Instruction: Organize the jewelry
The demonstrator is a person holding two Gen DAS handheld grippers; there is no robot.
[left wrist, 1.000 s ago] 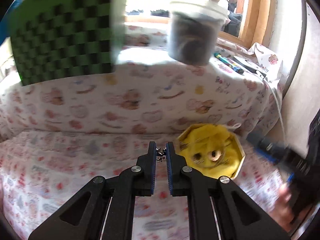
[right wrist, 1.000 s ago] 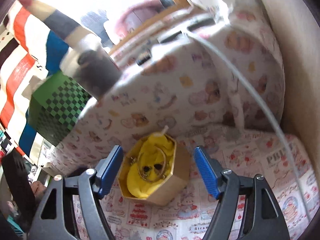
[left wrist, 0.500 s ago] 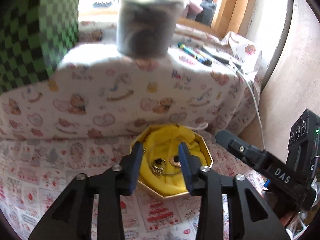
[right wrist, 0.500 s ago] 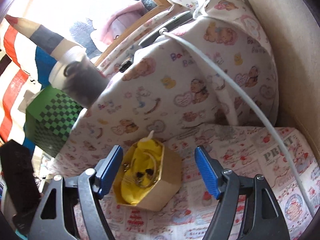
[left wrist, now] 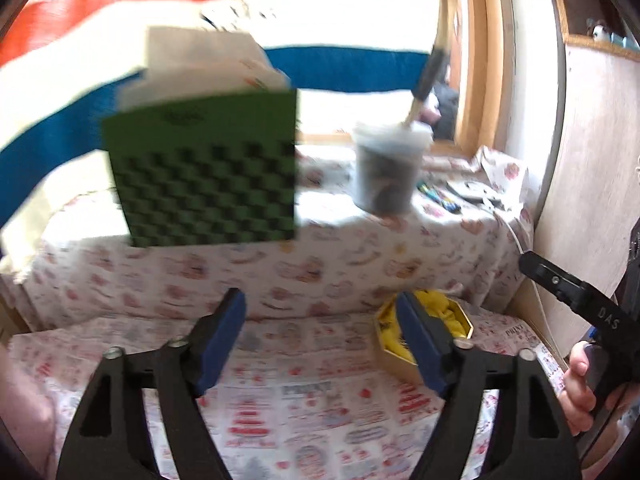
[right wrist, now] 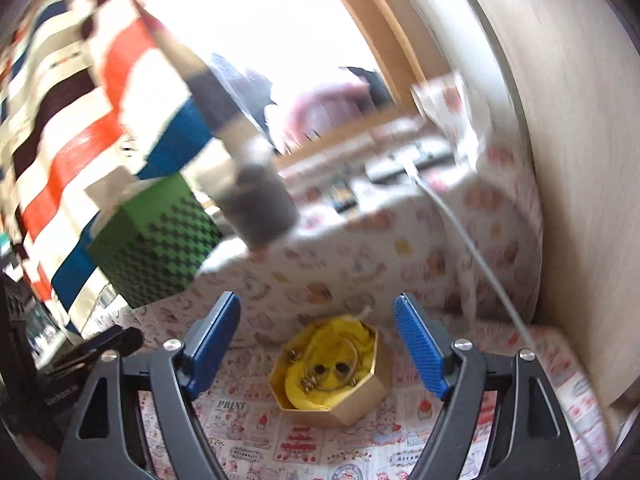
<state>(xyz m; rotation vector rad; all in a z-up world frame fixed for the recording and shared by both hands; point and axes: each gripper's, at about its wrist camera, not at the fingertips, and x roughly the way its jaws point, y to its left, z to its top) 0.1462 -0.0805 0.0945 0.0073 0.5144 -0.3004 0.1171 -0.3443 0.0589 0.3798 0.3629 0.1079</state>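
A gold eight-sided box (right wrist: 360,400) lined with yellow cloth stands on the printed cloth. In it lie a thin bangle (right wrist: 352,360), two dark earrings and a small chain. My right gripper (right wrist: 316,320) hovers above and in front of the box, its jaws opening, nothing between the blue pads. My left gripper (left wrist: 320,320) is raised to the left of the box (left wrist: 386,354), jaws opening wide and empty; its right finger hides part of the box. At the right edge of the left wrist view, a hand (left wrist: 580,380) holds the right gripper's finger (left wrist: 560,280).
A raised ledge under a teddy-print cloth (left wrist: 320,264) runs behind the box. On it stand a green chequered box (left wrist: 208,184) and a clear cup (left wrist: 388,176) with a brush. A white cable (right wrist: 472,248) hangs down the ledge. A wooden panel (right wrist: 580,160) closes the right side.
My left gripper was shut on a small jewelry piece, opened over the box and let it go, then rose and drew back to the left. My right gripper lifted and widened slightly.
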